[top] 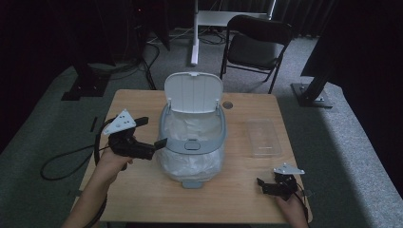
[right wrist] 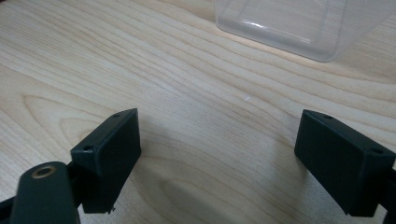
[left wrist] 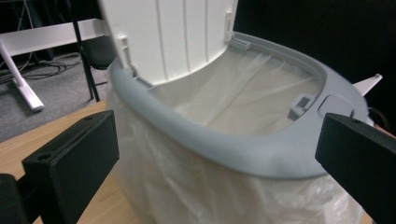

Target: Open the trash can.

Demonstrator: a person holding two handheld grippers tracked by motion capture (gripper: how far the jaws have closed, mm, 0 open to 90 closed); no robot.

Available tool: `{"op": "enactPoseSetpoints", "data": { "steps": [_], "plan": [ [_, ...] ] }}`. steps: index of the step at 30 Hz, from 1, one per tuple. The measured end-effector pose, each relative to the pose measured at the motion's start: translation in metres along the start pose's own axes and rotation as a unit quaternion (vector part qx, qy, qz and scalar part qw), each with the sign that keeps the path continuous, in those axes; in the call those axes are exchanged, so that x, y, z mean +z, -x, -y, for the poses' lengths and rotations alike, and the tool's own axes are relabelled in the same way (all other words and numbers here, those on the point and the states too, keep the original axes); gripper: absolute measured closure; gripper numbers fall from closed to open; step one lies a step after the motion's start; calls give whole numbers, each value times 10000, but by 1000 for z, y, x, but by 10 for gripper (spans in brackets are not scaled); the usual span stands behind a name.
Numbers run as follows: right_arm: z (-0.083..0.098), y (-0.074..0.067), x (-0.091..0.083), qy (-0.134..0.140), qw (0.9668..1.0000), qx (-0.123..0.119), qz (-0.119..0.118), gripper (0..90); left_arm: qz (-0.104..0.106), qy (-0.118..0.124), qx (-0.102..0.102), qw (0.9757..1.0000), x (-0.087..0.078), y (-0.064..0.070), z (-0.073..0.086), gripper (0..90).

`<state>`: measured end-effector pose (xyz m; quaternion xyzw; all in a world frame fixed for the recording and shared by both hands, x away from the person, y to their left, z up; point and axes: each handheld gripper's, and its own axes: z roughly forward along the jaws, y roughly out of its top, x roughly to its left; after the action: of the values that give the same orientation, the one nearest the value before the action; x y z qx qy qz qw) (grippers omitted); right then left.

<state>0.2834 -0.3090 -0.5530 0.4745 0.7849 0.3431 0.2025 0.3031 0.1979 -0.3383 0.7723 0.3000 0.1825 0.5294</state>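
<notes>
The wooden surface point(top: 142, 194) stood on grey carpet, with a black folding chair point(top: 256, 42) beyond its far edge. At the middle of the surface sat a small waste bin point(top: 192, 178) with a grey rim and a clear plastic liner point(top: 190, 164) bulging out below that rim; its white lid point(top: 193, 91) stood tipped up and back on its hinge at the far side. To the right of the bin, apart from it, lay a clear plastic tray point(top: 263, 137), empty as far as could be seen.

The left tool point(top: 149, 134) was held in the person's left hand point(top: 113, 160) just beside the bin's left side, aimed at it. In the left gripper view its jaws stood wide apart with nothing between them but the bin's grey rim point(left wrist: 219, 149) and liner ahead; whether a jaw touched the liner could not be told. The right tool point(top: 262, 185) lay low near the front right corner of the surface, well apart from the bin and nearer than the tray. In the right gripper view its jaws were spread wide over bare wood, gripping nothing, with the corner of the tray point(right wrist: 289, 23) just ahead.

A small round cap point(top: 228, 104) was set in the surface behind the bin.
</notes>
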Motion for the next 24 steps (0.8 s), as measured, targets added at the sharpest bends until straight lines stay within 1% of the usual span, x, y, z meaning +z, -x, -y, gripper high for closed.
{"op": "enactPoseSetpoints", "data": {
  "steps": [2, 4, 5, 6, 7, 9, 10, 12, 13, 15, 16, 18, 19, 20, 23, 24],
  "plan": [
    [0, 0, 0, 0, 10000, 1, -1, 138, -95, -64, 39, 9999, -1, -2, 4, 5],
    [0, 0, 0, -2, 10000, 1, 2, 138, -97, -112, 12, 9999, -1, -4, 8, 5],
    [0, 0, 0, 0, 10000, 2, 0, 138, -100, -138, -34, 9998, -1, -6, 11, 5],
    [0, 0, 0, -2, 10000, 1, 1, 138, -100, -138, -34, 9998, -1, -6, 11, 5],
    [0, 0, 0, -2, 10000, 1, 2, 137, -78, -93, -85, 9999, -3, -9, 15, 5],
    [0, 0, 0, 0, 10000, 2, 1, 137, -130, -109, -91, 9998, -4, -11, 18, 5],
    [0, 0, 0, -1, 10000, 3, 2, 138, -157, -89, -126, 9998, -4, -11, 20, 5],
    [0, 0, 0, 0, 10000, 2, 1, 137, -163, -100, -152, 9997, -5, -13, 22, 5],
    [0, 0, 0, 1, 10000, 2, 1, 138, -225, -129, -166, 9995, -5, -15, 26, 5],
    [0, 0, 0, 0, 10000, 3, 2, 138, -260, -140, -158, 9994, -5, -16, 28, 5],
    [0, 0, 0, 1, 10000, 2, 2, 138, -298, -158, -196, 9992, -5, -18, 33, 6],
    [0, 0, 0, 0, 10000, 3, 2, 137, -338, -167, -200, 9991, -5, -19, 36, 6],
    [0, 0, 0, 5, 10000, 4, 2, 138, -375, -167, -211, 9989, -5, -22, 42, 5],
    [0, 0, 0, 5, 10000, 5, 1, 138, -375, -167, -211, 9989, -5, -22, 42, 5],
    [0, 0, 0, 6, 10000, 4, 2, 137, -417, -143, -243, 9987, -6, -26, 51, 6],
    [0, 0, 0, 5, 10000, 4, 1, 137, -494, -165, -290, 9982, -6, -29, 57, 6]
  ]
}}
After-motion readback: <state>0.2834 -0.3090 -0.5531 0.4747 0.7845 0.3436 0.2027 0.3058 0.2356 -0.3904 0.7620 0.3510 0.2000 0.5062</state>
